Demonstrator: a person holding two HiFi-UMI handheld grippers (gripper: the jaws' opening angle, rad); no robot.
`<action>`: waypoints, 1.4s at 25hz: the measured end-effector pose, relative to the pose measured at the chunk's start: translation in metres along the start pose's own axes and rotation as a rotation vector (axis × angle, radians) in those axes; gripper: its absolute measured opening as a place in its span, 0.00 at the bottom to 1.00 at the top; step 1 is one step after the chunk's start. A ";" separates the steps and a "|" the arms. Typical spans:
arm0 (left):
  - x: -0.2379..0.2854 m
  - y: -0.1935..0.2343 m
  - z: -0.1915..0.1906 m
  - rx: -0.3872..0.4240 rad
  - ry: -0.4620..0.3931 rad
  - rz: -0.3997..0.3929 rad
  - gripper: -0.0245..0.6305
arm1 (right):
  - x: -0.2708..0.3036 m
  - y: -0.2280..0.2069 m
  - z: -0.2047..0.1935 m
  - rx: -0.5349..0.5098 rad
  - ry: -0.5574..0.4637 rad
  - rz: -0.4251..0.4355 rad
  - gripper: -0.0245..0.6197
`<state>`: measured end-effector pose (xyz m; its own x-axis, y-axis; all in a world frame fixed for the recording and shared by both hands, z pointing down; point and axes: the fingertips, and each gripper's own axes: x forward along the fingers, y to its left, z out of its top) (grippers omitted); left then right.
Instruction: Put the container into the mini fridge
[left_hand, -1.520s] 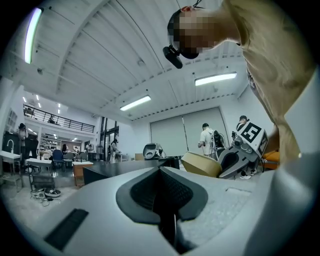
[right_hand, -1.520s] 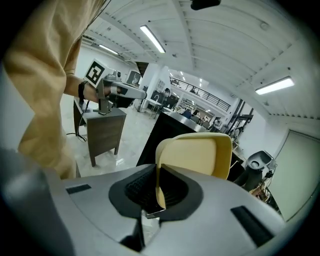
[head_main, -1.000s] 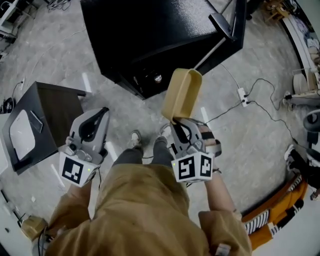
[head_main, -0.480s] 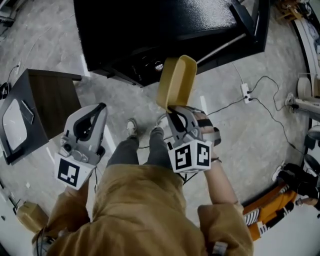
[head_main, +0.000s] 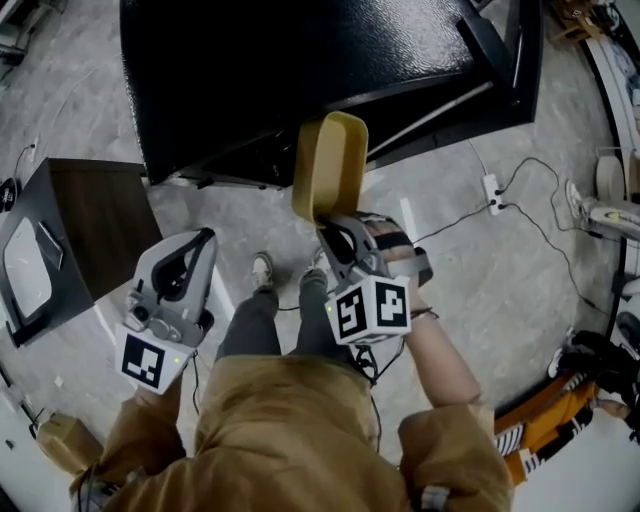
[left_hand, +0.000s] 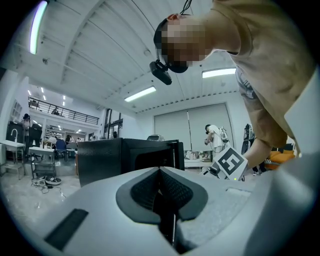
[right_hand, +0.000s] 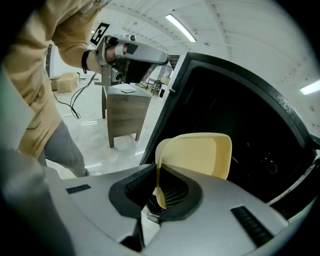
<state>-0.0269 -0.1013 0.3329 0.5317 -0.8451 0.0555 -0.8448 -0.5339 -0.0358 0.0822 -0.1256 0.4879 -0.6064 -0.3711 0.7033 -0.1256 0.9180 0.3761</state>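
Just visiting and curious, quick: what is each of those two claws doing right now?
Left gripper: closed, nothing between its jaws.
Right gripper: closed on the rim of the yellow container.

The black mini fridge (head_main: 300, 70) is cut off by the head view's upper edge; its interior is rendered too dark for contents to be told. The lower rim of the pale yellow plastic container (right_hand: 195, 155) is concealed between the jaws of the right gripper (right_hand: 157, 189).
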 end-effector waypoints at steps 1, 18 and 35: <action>0.001 0.001 -0.002 0.001 0.000 0.003 0.04 | 0.003 -0.002 -0.001 -0.004 -0.002 0.001 0.06; 0.016 0.014 -0.034 -0.018 0.004 0.087 0.04 | 0.054 -0.021 -0.039 -0.082 0.031 0.056 0.06; 0.029 0.000 -0.049 -0.048 0.000 0.124 0.04 | 0.095 -0.046 -0.045 -0.160 0.025 0.058 0.06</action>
<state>-0.0144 -0.1249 0.3830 0.4234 -0.9043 0.0536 -0.9058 -0.4238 0.0052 0.0661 -0.2098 0.5645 -0.5888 -0.3237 0.7406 0.0370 0.9045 0.4248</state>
